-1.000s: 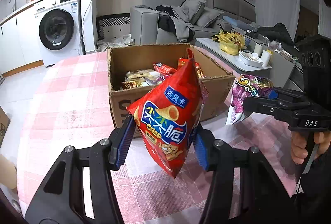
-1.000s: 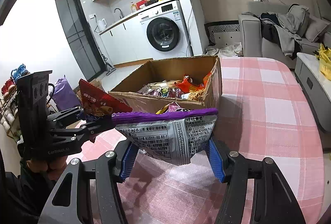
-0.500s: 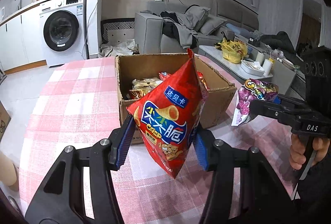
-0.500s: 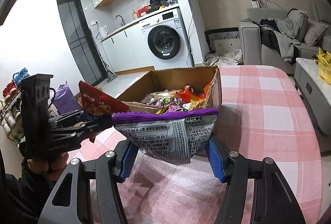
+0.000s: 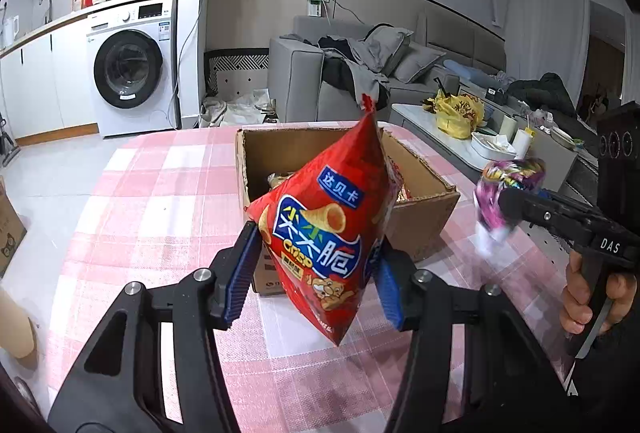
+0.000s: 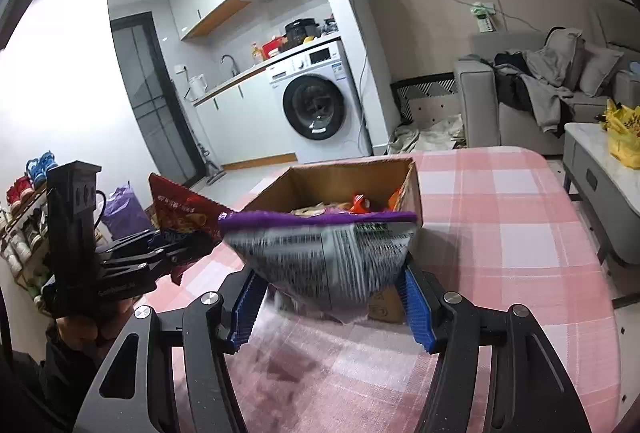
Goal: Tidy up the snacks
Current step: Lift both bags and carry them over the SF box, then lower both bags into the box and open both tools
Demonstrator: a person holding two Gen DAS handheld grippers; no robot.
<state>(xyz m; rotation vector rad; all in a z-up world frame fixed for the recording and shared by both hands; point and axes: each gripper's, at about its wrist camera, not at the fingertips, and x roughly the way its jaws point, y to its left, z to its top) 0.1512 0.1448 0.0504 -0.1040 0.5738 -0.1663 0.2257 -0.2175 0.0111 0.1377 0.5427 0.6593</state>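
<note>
My left gripper [image 5: 314, 275] is shut on a red crisp bag [image 5: 326, 229], held tilted above the pink checked tablecloth [image 5: 152, 201] in front of an open cardboard box [image 5: 420, 217] with several snack packets inside. My right gripper [image 6: 330, 299] is shut on a purple-topped silver snack bag [image 6: 324, 257], held just before the same cardboard box [image 6: 352, 179]. In the left wrist view the purple bag [image 5: 504, 193] shows at the right, blurred. In the right wrist view the red bag [image 6: 184, 211] and the left gripper [image 6: 176, 251] show at the left.
A washing machine [image 5: 132, 69], a grey sofa [image 5: 352, 73] with clothes and a low white table [image 5: 460, 137] with a yellow bag stand beyond the table. A shoe rack [image 6: 24, 217] is at the far left. A hand [image 5: 588, 297] holds the right gripper's handle.
The left gripper rose and drew back a little with the red bag, so the box looks smaller and farther. The right gripper tilted upward; its purple bag is now blurred.
</note>
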